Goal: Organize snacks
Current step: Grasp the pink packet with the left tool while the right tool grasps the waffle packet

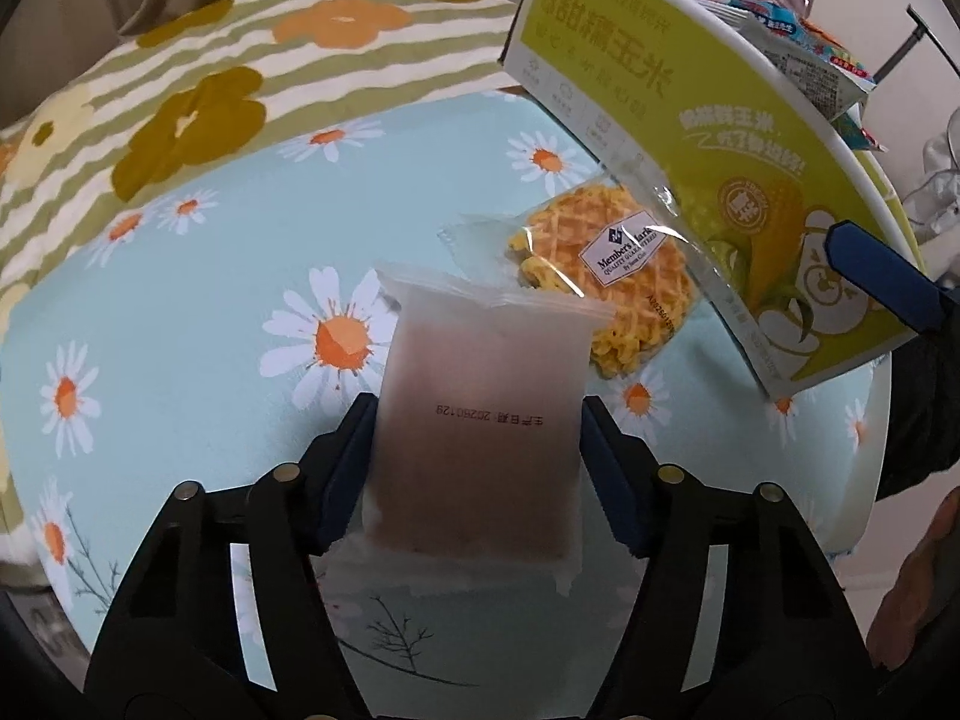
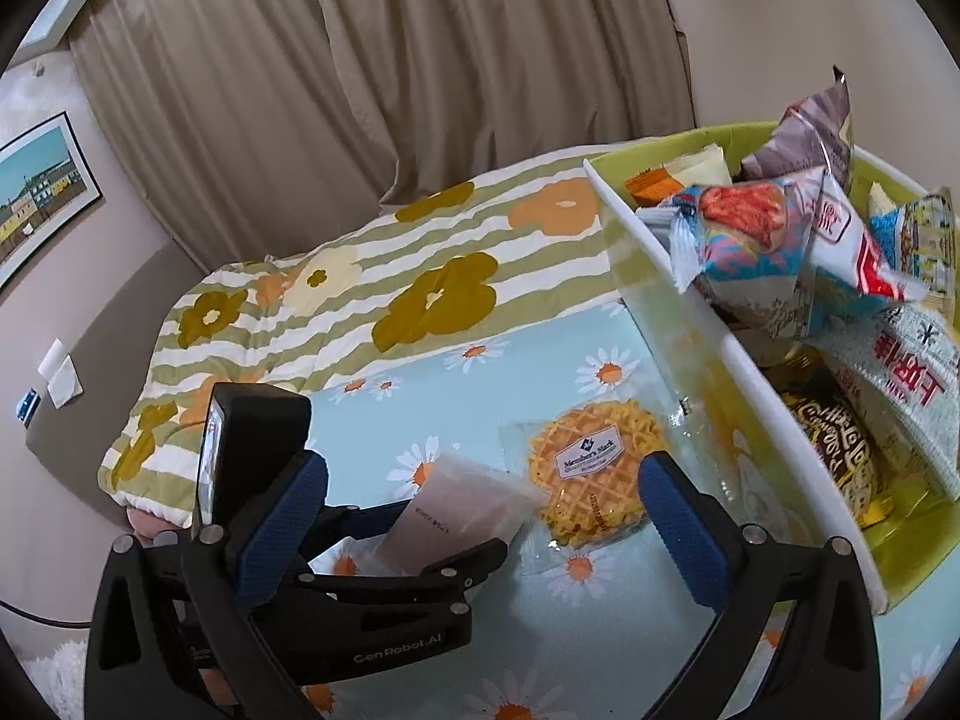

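Two snacks are left outside the box: the frosted, translucent pouch with brownish contents (image 1: 480,420) that your left hand-held gripper (image 1: 477,468) is pinching by its two side edges, and the clear-wrapped round golden waffle cracker (image 1: 606,276) lying flat on the light-blue daisy-print bedsheet (image 1: 180,312), just beside the box wall. The pouch appears lifted off the sheet, its sealed top pointing away from you toward the cracker.

Your right hand-held gripper (image 2: 483,516) hangs spread wide and empty, over the sheet near the cracker, with the green-and-white cardboard box (image 2: 750,360) of assorted packets to its right.

The step in hand looks to be carrying the pouch into that box. Keep the squeeze steady but light; the film is soft and likely to buckle or slide if you press harder, and the contents may crush. Raise it high enough to pass over the white rim, because the box is already heaped and its blue-and-red crinkly packets (image 2: 744,240) stick up above the edge. Aim for the lower gap nearer you, where the pile is shallower, and release only once the pouch rests on something. Keep the right one out of the left's path, ready for the cracker.
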A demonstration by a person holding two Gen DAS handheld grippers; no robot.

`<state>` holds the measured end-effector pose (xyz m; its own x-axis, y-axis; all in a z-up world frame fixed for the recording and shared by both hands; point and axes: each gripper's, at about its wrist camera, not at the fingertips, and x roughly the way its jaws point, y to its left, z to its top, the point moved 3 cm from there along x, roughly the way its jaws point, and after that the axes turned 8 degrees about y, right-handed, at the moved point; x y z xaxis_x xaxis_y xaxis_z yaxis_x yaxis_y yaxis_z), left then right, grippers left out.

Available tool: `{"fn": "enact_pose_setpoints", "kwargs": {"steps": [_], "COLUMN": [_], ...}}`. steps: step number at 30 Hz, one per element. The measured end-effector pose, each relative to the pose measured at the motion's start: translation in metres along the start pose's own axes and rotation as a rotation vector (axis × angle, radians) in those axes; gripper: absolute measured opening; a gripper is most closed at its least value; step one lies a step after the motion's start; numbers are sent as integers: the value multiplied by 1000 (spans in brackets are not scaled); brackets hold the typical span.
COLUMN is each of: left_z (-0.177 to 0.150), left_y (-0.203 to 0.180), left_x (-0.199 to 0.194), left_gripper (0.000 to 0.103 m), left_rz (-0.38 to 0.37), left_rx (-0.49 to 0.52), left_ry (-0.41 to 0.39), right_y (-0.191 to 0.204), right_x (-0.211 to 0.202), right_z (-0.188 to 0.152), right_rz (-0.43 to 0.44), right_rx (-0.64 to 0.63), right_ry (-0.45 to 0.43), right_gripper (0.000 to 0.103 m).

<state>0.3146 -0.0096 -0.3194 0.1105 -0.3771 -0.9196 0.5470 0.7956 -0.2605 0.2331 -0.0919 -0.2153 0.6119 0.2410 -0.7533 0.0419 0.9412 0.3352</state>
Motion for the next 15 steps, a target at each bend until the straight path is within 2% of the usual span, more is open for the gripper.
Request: {"fn": "enact_pose_setpoints", "kwargs": {"steps": [5,10,15], "left_z": [0,-6,-14], "left_y": [2,16,41], "left_x": [-2,-9,-19], "left_gripper": [61,61,61], "left_rz": [-6,26,46], "left_rx": [12,-9,-57], "left_ry": [5,-5,-5], "right_y": [-2,-9,-13], "right_x": [1,8,30], "right_z": [-4,-14,-22], "right_rz": [-12,-47,-167], "right_rx": [44,104,111], "right_ry": [-14,6,58], "right_gripper": [103,103,103]}}
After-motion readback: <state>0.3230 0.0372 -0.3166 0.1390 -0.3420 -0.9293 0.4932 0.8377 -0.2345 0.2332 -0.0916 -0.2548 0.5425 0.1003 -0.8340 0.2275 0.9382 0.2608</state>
